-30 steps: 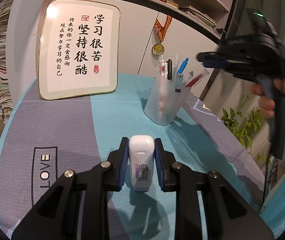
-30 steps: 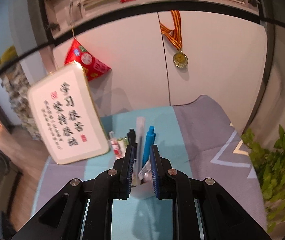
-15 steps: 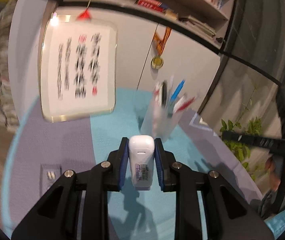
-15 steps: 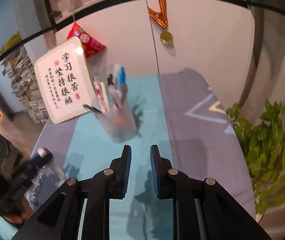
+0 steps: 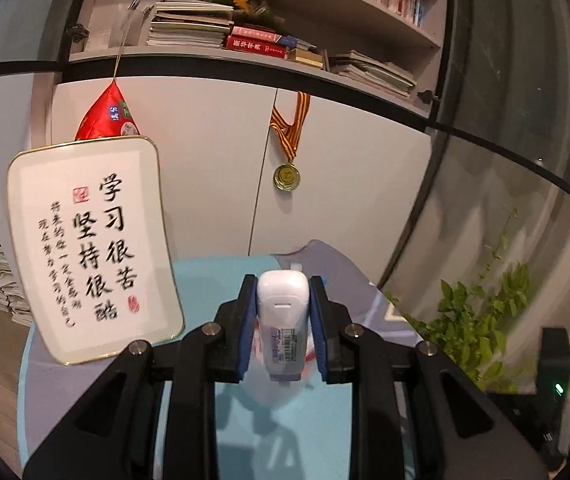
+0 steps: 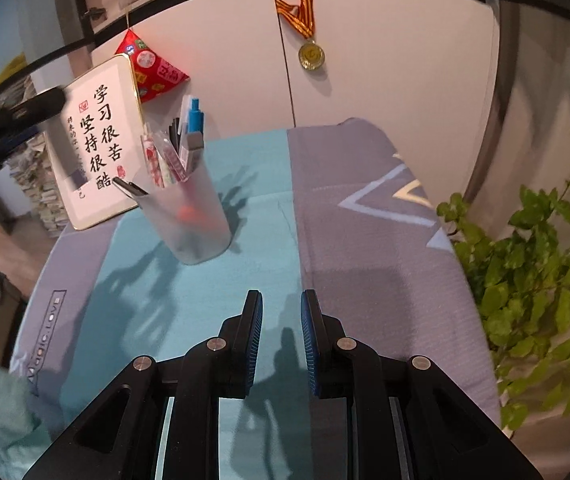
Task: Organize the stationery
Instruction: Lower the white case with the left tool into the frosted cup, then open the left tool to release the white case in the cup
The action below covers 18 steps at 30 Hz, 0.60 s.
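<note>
My left gripper (image 5: 283,284) is shut on a white correction tape case (image 5: 283,322) with a barcode label, held in the air above the table. The frosted pen cup (image 6: 189,216) stands on the teal and grey cloth (image 6: 337,240), holding several pens. In the left wrist view the cup is mostly hidden behind the case. My right gripper (image 6: 281,300) hovers over the cloth in front of the cup, its jaws a little apart with nothing between them. The left gripper shows at the left edge of the right wrist view (image 6: 9,120), above and left of the cup.
A framed calligraphy plaque (image 5: 93,240) leans against white cabinet doors behind the cup. A medal (image 5: 287,176) and a red pouch (image 5: 109,116) hang there. Bookshelves are above. A leafy plant (image 6: 537,280) stands off the table's right edge.
My left gripper has risen from the table with the white case and now points higher at the cabinets. My right gripper has pulled back from the pen cup and dropped lower.
</note>
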Each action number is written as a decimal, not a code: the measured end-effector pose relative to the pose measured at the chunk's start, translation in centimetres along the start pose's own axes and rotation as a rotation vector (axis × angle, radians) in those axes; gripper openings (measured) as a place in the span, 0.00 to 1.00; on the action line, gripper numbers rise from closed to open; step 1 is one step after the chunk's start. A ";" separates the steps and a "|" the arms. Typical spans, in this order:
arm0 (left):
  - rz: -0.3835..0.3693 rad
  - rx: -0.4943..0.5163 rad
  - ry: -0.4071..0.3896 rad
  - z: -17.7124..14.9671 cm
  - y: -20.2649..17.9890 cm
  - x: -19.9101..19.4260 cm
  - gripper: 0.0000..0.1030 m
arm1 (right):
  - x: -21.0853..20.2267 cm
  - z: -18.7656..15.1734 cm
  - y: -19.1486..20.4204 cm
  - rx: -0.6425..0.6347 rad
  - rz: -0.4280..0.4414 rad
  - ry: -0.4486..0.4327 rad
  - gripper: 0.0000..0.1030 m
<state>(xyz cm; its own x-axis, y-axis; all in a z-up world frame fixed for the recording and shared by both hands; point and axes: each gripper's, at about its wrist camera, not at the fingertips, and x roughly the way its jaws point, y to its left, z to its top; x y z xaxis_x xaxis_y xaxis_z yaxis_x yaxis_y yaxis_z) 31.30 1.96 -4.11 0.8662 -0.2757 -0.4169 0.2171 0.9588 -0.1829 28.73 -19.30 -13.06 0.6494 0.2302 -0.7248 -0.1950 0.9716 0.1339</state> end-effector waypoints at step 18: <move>0.056 0.049 0.162 -2.9 0.0 5.7 0.24 | 1.1 0.0 -1.5 0.037 0.032 0.020 0.18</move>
<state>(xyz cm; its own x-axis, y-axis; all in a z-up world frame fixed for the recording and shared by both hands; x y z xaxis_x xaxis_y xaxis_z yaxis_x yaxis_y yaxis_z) 34.98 0.21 -9.06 0.7947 -0.2256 -0.5635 0.1959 0.9740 -0.1137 29.74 -20.47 -14.10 0.6281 0.2602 -0.7333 -0.1875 0.9653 0.1819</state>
